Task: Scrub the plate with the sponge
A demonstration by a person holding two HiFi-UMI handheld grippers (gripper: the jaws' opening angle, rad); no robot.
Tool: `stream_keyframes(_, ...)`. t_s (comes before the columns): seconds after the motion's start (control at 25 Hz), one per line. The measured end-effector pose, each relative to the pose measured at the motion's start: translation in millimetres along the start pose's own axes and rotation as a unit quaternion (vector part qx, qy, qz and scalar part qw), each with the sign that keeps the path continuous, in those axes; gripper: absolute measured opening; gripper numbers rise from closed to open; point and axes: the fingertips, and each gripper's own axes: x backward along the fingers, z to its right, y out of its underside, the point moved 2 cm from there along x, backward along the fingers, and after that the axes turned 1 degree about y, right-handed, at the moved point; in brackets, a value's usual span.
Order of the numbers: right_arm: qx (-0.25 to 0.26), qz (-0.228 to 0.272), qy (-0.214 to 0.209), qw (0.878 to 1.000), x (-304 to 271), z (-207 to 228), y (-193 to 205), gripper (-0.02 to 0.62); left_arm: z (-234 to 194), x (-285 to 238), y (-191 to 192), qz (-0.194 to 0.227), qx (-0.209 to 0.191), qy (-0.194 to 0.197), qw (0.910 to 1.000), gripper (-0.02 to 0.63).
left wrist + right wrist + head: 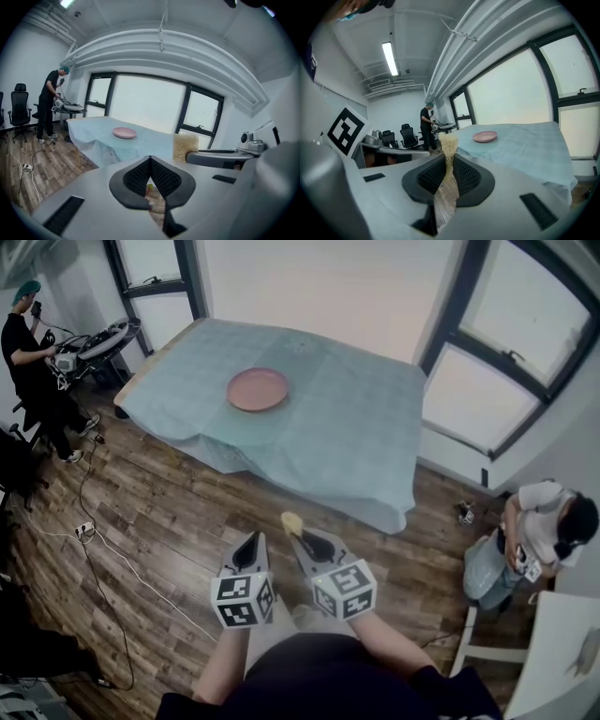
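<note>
- Open wooden floor leads up to the table's near edge.
- Bare cloth surrounds the plate on every side.
- A cable trails at left; a person, seemingly crouched, crowds the right corner.

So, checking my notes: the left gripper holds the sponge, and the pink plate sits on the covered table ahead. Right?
Not quite. The right gripper holds the sponge, as the right gripper view shows; the left gripper is shut and empty. The pink plate does sit on the covered table ahead.
</note>
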Motion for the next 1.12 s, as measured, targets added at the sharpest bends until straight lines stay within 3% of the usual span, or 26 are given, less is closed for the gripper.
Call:
stream_keyframes(0.32, 0.003, -0.015, -0.015, 1.0, -33.9, 4.5, -4.0, 0.053, -27.9, -18.4, -11.0, 0.005, 0.015, -0.004, 0.9999, 0.011)
stream_keyframes(0.64, -0.008, -0.027, -0.016, 0.999, -105.3, 25.6, -20.4, 0.052, -71.3, -78.6, -41.3, -0.006, 0.002, 0.005, 1.0, 0.011)
stream_keyframes(1.12, -0.023, -0.02, 0.031, 0.999, -245.5, 70.9, -85.9, 0.054, -160.5, -193.6, -119.1, -0.028, -0.031, 0.048, 0.998, 0.011)
